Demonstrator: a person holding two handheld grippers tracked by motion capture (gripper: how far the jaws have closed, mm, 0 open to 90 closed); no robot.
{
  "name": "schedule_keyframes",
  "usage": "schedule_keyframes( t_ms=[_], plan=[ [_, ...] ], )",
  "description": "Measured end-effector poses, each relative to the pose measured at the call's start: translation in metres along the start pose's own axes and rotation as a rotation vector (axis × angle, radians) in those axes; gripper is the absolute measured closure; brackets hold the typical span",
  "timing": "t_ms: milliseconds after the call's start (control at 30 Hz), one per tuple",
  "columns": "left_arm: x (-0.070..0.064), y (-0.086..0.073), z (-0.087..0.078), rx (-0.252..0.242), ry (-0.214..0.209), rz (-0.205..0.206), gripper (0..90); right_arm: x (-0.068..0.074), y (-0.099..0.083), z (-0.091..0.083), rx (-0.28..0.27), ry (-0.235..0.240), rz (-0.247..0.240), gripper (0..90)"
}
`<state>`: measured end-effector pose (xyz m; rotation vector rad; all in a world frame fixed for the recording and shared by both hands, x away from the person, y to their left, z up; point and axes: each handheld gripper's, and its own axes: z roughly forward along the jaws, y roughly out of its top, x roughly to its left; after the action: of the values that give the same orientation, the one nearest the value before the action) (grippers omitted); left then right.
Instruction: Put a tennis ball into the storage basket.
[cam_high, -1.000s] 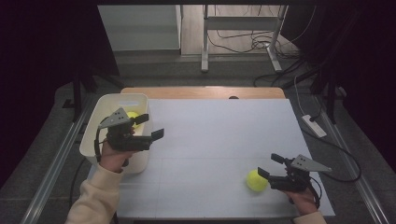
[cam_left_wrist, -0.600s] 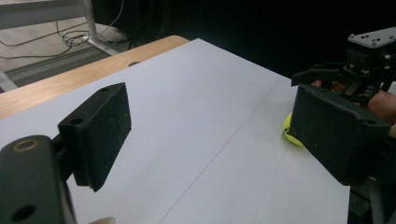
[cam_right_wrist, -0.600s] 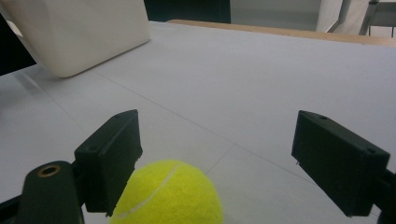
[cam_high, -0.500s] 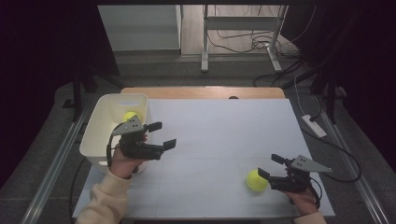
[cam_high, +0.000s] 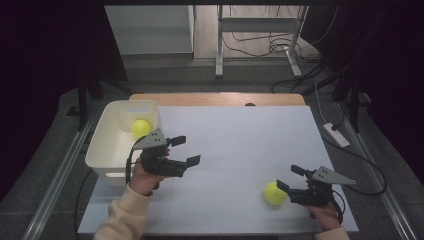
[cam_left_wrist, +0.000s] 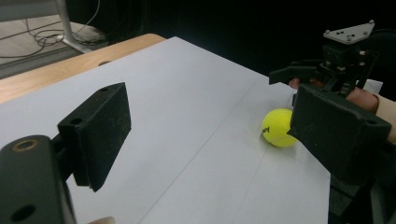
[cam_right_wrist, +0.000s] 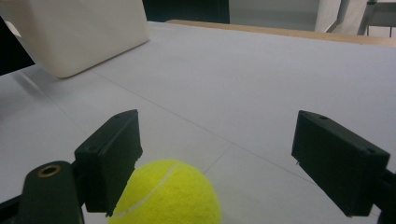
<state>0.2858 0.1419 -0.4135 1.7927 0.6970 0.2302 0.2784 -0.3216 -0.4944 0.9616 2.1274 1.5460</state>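
Two tennis balls: one (cam_high: 141, 128) in my white bin (cam_high: 102, 150), one (cam_high: 275, 193), lettering unreadable, at nine o'clock of my wide-open, empty right hand-held gripper (cam_high: 292, 179). Left hand-held gripper (cam_high: 186, 150) gapes empty over the bench (cam_high: 240, 135).

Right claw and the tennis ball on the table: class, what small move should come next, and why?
Probably ease the right claw forward and a little toward its left, then close. The jaws stand open and the ball sits low between them, against the left jaw and far from the other. It lies on the white table, while the bin already holds another ball.
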Motion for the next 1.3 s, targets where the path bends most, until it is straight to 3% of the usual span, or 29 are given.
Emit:
schedule_keyframes(
  t_ms=[433, 967, 1300],
  plan=[
    [-0.007, -0.005, 0.017, 0.025, -0.024, 0.015, 12.9, -0.001, 0.0, -0.001, -0.007, 0.002, 0.01, 15.9],
    [-0.023, -0.005, 0.047, 0.061, -0.108, 0.046, 12.9, -0.003, 0.0, -0.001, -0.008, -0.003, 0.012, 16.0],
    [-0.026, -0.007, 0.063, 0.091, -0.129, 0.063, 12.9, 0.0, -0.001, -0.003, -0.005, -0.001, 0.006, 16.0]
  ],
)
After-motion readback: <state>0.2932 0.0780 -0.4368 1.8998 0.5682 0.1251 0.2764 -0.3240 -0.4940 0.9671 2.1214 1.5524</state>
